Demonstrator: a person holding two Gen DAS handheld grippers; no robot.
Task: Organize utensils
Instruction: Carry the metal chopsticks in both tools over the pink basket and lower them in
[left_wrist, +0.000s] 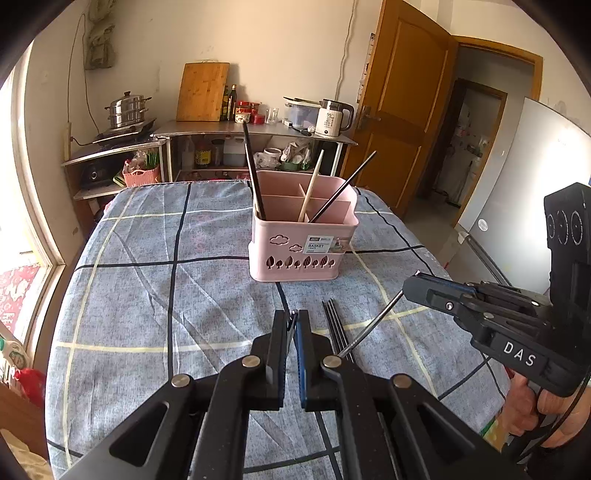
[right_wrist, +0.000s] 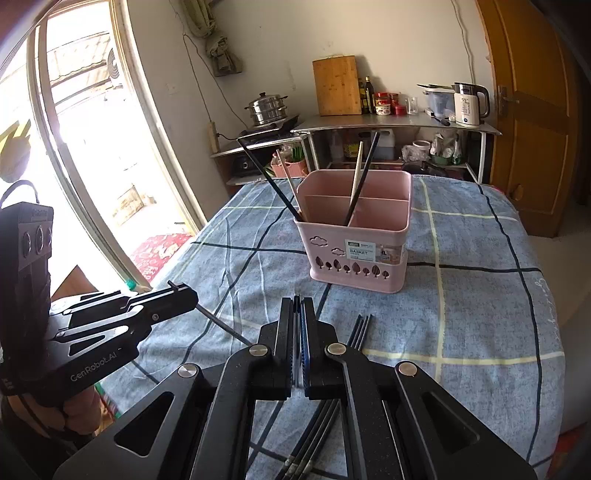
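Two chopsticks (left_wrist: 373, 321) (right_wrist: 221, 325) are clenched, one in your left hand-held gripper (left_wrist: 293, 319), one in your right hand-held gripper (right_wrist: 297, 302), near the pink basket (left_wrist: 303, 254).

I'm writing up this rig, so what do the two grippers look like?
Both are matte black with silver rivets and blue pads. The right gripper is marked "DAS" in white; the left gripper reads "CenRobot.AI". Each carries a black box with three round lenses.

hidden: chopstick bundle (right_wrist: 360, 328) lower end (under tool) | basket label (left_wrist: 320, 244) unreadable
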